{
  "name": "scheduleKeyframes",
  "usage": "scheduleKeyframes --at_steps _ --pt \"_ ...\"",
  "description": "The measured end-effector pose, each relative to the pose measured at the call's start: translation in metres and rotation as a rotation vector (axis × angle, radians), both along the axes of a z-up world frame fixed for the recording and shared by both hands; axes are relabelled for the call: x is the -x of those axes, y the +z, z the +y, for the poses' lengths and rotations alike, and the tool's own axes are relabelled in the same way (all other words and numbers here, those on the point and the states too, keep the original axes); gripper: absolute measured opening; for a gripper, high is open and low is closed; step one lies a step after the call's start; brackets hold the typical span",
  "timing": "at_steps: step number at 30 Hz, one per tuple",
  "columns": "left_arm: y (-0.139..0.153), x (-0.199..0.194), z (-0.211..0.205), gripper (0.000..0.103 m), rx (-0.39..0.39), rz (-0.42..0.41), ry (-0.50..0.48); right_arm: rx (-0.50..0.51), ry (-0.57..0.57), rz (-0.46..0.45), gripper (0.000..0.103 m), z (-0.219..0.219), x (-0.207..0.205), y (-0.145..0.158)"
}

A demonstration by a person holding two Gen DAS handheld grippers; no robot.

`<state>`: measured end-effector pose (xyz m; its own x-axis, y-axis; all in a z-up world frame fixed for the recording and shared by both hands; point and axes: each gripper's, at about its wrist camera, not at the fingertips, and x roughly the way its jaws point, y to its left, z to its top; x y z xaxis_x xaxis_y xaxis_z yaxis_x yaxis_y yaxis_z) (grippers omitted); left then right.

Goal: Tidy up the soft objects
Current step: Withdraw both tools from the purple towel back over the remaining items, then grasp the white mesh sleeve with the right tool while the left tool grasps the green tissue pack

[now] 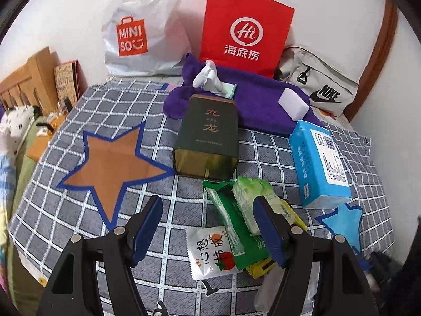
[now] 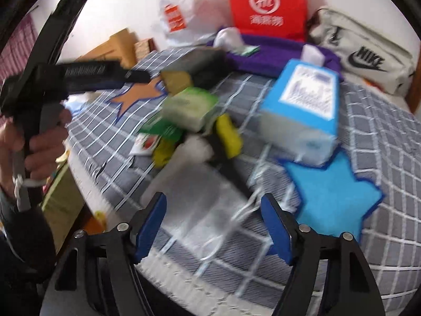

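Observation:
My left gripper (image 1: 209, 226) is open and empty, low over the checked cloth, just in front of a pile of soft packets: a white snack packet (image 1: 210, 252), green packets (image 1: 236, 221) and a pale green wipes pack (image 1: 252, 200). A blue tissue pack (image 1: 318, 166) lies to the right, partly on a blue star patch (image 1: 344, 221). An orange star patch (image 1: 115, 163) lies to the left. My right gripper (image 2: 214, 226) is open and empty, over a clear plastic bag (image 2: 194, 197); this view is blurred. The left gripper also shows in the right wrist view (image 2: 136, 75).
A dark green tin box (image 1: 208, 134) lies on its side mid-table. Behind it lie a purple towel (image 1: 252, 100) with white socks (image 1: 208, 77) and a white block (image 1: 293, 104). A Miniso bag (image 1: 142, 29), red paper bag (image 1: 244, 31) and Nike pouch (image 1: 321, 89) line the wall.

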<state>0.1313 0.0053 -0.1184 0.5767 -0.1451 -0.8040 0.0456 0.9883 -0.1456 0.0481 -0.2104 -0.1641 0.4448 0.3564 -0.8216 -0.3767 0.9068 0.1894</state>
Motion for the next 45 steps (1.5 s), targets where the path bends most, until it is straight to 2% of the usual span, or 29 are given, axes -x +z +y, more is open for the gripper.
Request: scheduleKeyframes --at_steps 4,8,11,13,18,20,23,25,26,27,28,32,38,40,45 --pt "-0.003 0.003 0.003 0.070 0.004 0.000 -0.007 0.040 0.031 -0.005 0.080 0.021 -0.001 -0.015" --pt "-0.006 0.005 0.009 0.070 0.003 0.006 -0.016 0.049 0.044 0.061 0.081 0.036 -0.009 -0.035" --pt "-0.007 0.005 0.014 0.070 0.011 0.004 -0.019 0.083 0.032 0.031 0.092 0.046 -0.008 -0.039" --pt "-0.009 0.005 0.016 0.070 0.026 0.010 -0.022 0.081 0.031 0.029 0.103 0.051 -0.010 -0.043" --pt "-0.010 0.006 0.018 0.070 0.037 0.009 -0.034 0.157 0.033 -0.032 0.103 0.064 -0.005 -0.049" --pt "-0.010 0.007 0.018 0.070 0.038 0.009 -0.035 0.141 0.009 -0.040 0.099 0.061 -0.004 -0.049" --pt "-0.013 0.008 0.017 0.070 0.042 0.014 -0.044 0.151 -0.005 -0.062 0.080 0.057 0.000 -0.045" --pt "-0.015 0.008 0.015 0.070 0.038 0.016 -0.057 0.153 -0.018 -0.066 0.054 0.053 0.000 -0.042" --pt "-0.016 0.008 0.013 0.070 0.038 0.018 -0.064 0.157 -0.018 -0.067 0.046 0.052 -0.001 -0.040" --pt "-0.017 0.008 0.011 0.070 0.038 0.020 -0.072 0.155 -0.013 -0.065 0.029 0.052 -0.001 -0.038" --pt "-0.017 0.008 0.010 0.070 0.037 0.022 -0.080 0.146 -0.006 -0.060 0.017 0.050 -0.001 -0.037" --pt "-0.020 0.007 0.001 0.070 0.040 0.026 -0.111 0.110 0.001 -0.052 0.008 0.043 -0.003 -0.032" --pt "-0.021 0.004 -0.023 0.072 0.028 0.019 -0.175 -0.005 -0.004 -0.083 0.007 0.021 -0.003 -0.006" --pt "-0.022 0.002 -0.033 0.078 0.029 0.018 -0.196 -0.016 -0.021 -0.096 0.007 0.012 -0.003 0.000" --pt "-0.028 -0.001 -0.057 0.080 -0.006 0.026 -0.236 -0.018 -0.093 -0.103 0.007 -0.015 -0.007 0.004"
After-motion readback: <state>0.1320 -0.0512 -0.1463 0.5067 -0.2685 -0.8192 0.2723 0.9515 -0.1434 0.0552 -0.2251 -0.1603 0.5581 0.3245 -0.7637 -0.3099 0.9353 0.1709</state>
